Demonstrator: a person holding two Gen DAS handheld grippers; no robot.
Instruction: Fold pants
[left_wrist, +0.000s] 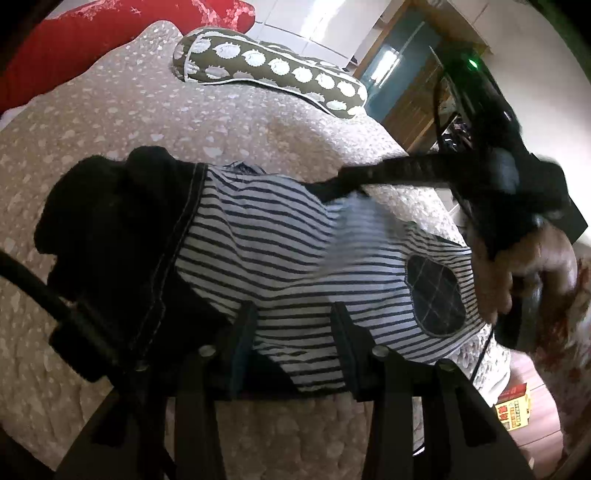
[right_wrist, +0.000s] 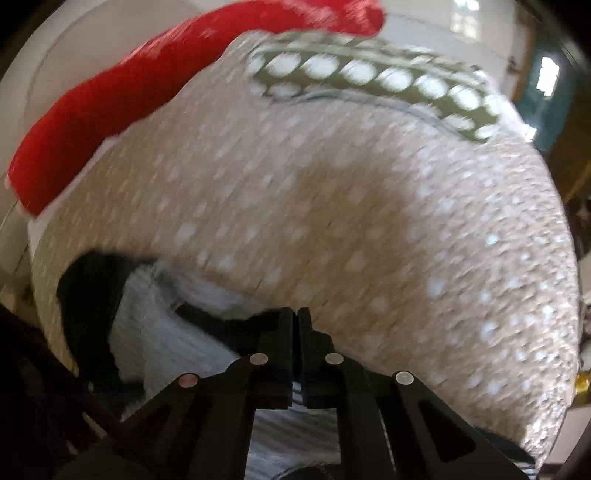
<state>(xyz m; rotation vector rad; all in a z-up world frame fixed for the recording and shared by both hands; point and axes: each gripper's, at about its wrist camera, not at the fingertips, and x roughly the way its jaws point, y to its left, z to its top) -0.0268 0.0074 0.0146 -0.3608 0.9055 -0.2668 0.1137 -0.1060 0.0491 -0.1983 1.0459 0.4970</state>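
Blue-and-white striped pants (left_wrist: 277, 240) with a black fleecy lining (left_wrist: 110, 221) and a dark checked patch (left_wrist: 437, 291) lie bunched on a beige quilted bed (left_wrist: 258, 129). At the pants' near edge my left gripper (left_wrist: 293, 325) is closed on a thick fold of striped cloth. A hand (left_wrist: 524, 266) holds my right gripper (left_wrist: 332, 184), which reaches in from the right over the far edge, where a blurred flap of cloth hangs under its tips. In the right wrist view the right gripper (right_wrist: 297, 317) is shut, with striped pants (right_wrist: 166, 332) beneath and behind it.
A brown pillow with white spots (left_wrist: 273, 70) lies at the far side of the bed, with a red blanket (left_wrist: 74, 48) to its left. The bed's edge (left_wrist: 491, 369) drops off at the right, above a wooden floor with a yellow and red box (left_wrist: 513, 410).
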